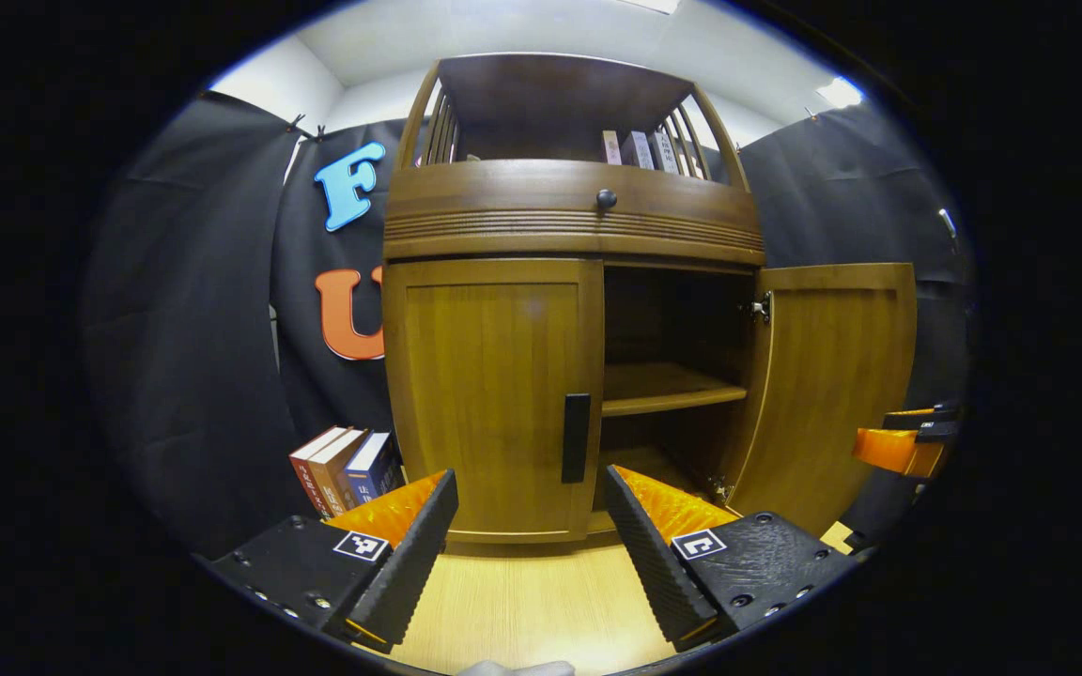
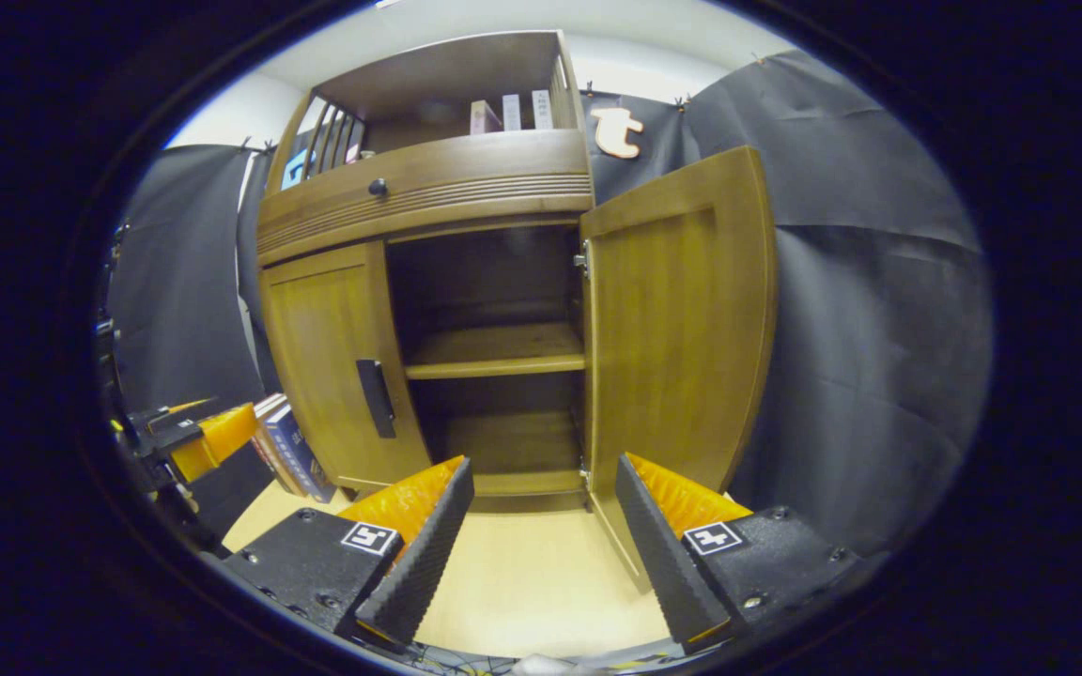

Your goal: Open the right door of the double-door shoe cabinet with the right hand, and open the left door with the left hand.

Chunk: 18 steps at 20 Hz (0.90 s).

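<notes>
Books [image 1: 346,467] lean beside the shoe cabinet [image 1: 571,211] on the bench [image 1: 532,606]. Left door [image 1: 492,394] shut – its dark handle [image 1: 576,437] sits just ahead of my left gripper [image 1: 530,521], fingers spread, holding nothing. Right door [image 2: 682,324] swung wide, inner shelf [image 2: 496,352] exposed. My right gripper [image 2: 541,526] hangs in front of the open bay – fingers apart, touching nothing.

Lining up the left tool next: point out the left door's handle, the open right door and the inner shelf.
left door's handle [image 1: 576,437]: left gripper view, middle of the bar.
open right door [image 2: 677,329]: right gripper view, centre of its panel.
inner shelf [image 1: 663,387]: left gripper view, top board.
</notes>
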### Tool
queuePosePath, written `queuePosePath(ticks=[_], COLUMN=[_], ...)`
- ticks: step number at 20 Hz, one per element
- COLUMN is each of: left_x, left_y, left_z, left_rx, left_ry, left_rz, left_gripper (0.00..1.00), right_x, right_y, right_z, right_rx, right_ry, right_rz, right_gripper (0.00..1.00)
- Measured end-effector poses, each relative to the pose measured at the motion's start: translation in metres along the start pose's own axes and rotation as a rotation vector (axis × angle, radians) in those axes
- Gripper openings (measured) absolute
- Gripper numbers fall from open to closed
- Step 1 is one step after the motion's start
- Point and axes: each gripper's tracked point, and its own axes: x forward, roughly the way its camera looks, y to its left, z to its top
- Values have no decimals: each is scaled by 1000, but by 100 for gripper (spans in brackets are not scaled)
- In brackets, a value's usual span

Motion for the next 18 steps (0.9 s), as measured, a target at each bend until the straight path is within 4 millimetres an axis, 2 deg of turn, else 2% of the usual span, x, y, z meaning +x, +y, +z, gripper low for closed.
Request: queuePosePath(ticks=[3, 7, 11, 14, 18], left_x=[32, 88, 144, 177, 204], left_y=[-5, -17, -24, -28, -35], left_z=[1, -9, -23, -34, -45], left_rx=[-1, -1, 3, 5, -18], left_ry=[-19, -40, -44, -29, -10], left_rz=[-9, -36, -37, -34, -44], left_gripper=[94, 94, 94, 94, 94], right_x=[-1, -5, -9, -14, -17], right_y=[1, 6, 0, -10, -16], right_z=[8, 16, 19, 18, 11], right_rx=[-26, -43, -75, -86, -93], right_ry=[-5, 1, 15, 30, 53], right_rz=[-17, -36, -83, -118, -143], right_gripper=[96, 96, 96, 96, 96])
